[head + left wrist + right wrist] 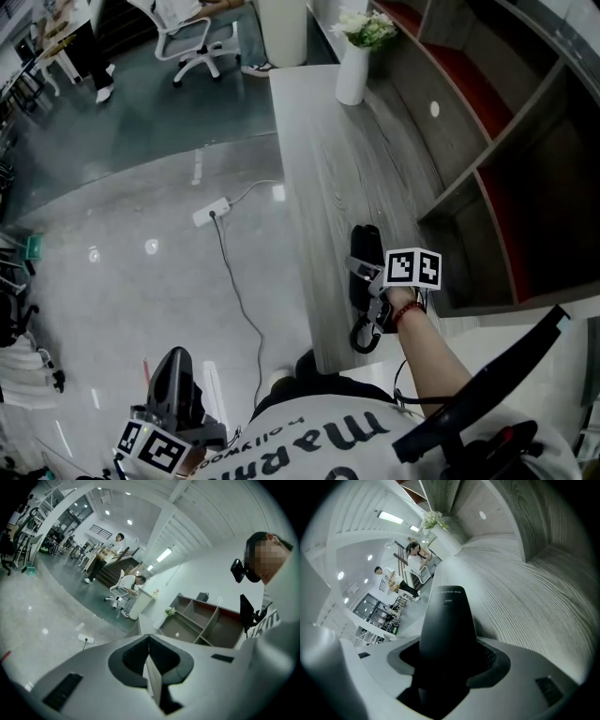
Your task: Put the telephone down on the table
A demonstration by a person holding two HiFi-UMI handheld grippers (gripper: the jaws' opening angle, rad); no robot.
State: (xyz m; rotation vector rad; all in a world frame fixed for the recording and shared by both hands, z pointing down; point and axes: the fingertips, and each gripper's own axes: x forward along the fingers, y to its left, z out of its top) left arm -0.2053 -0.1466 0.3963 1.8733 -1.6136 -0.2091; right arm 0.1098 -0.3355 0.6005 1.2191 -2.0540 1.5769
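Observation:
A black telephone handset (366,251) is over the near end of the grey wooden table (319,159), close to its surface; whether it touches I cannot tell. My right gripper (367,281) is shut on it from the near side. A black cord loop (364,336) hangs at the table's front edge. In the right gripper view the telephone (447,620) fills the gap between the jaws of the right gripper (447,663) and points along the table (534,597). My left gripper (176,367) hangs low at the bottom left over the floor, and the left gripper (150,660) is shut on nothing.
A white vase of flowers (354,66) stands at the table's far end. A shelf unit (487,141) with red-backed compartments runs along the table's right side. On the floor to the left lie a power strip (211,212) and its cable; a white office chair (197,42) stands beyond.

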